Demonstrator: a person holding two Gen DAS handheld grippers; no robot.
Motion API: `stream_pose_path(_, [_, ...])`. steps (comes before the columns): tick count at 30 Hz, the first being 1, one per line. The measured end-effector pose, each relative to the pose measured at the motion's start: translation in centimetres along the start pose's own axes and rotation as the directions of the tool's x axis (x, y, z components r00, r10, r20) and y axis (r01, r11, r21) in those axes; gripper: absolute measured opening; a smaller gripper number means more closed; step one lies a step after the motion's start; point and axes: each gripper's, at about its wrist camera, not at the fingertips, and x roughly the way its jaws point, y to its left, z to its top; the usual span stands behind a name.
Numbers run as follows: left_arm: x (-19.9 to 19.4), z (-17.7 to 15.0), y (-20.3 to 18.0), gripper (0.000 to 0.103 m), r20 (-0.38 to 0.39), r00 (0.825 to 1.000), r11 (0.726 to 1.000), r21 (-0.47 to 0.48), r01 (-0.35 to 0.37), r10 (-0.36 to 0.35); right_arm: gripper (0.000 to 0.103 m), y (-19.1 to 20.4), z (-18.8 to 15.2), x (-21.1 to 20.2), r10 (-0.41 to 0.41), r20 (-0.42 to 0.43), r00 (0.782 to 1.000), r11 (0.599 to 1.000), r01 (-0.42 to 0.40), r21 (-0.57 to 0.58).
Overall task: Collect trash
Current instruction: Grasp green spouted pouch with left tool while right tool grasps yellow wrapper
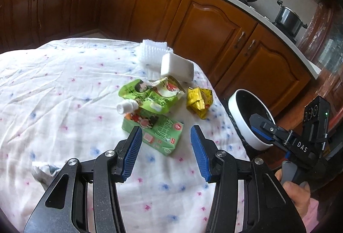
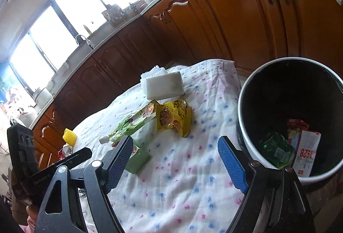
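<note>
Table draped in a white floral cloth [image 1: 64, 87], standing in a kitchen with brown wooden cabinets [image 1: 205, 25] behind it. Landmark for these notes: the green drink carton [image 1: 156, 132] lying flat on the cloth.

Left gripper [image 1: 166, 151] hovers just this side of the carton, blue pads spread apart, nothing between them — the carton sits past the fingertips, not touched. Right gripper [image 2: 175, 165] also hangs above the cloth with jaws spread wide and empty; from its view the carton [image 2: 137, 159] lies partly behind its left finger.

Trash around the carton:
- Green spouted pouch [image 1: 154, 93] with a white cap, directly beyond the carton and overlapping its far edge.
- Crumpled yellow snack wrapper [image 1: 199, 102], beyond the carton and to its right, apart from it.
- White foam block [image 1: 176, 68], farther back than the pouch, leaning on a stack of white ribbed plastic trays [image 1: 150, 50].

Bin: a round trash can [image 2: 242, 113] with a white rim and dark interior stands off the table edge, to the right of the carton. Inside it — a crushed green bottle [image 2: 276, 151] and a white and red box [image 2: 306, 149].

A hand [image 1: 298, 196] grips the right gripper's handle, seen from the left camera, lower right of the carton.
</note>
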Motion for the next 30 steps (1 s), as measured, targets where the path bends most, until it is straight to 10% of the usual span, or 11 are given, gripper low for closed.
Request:
stream_pose_path(23, [9.4, 7.1, 5.9, 0.059, -0.166, 0.983, 0.996, -0.062, 0.065, -0.074, 0.061, -1.2, 3.0, 8.0, 0.041, -0.087, 0.995, 0.997, -0.035, 0.070])
stream_pose_path(30, [10.6, 6.1, 4.7, 0.055, -0.215, 0.971, 0.994, -0.015, 0.107, -0.107, 0.014, -0.4, 2.1, 8.9, 0.047, -0.138, 0.989, 0.998, -0.043, 0.037])
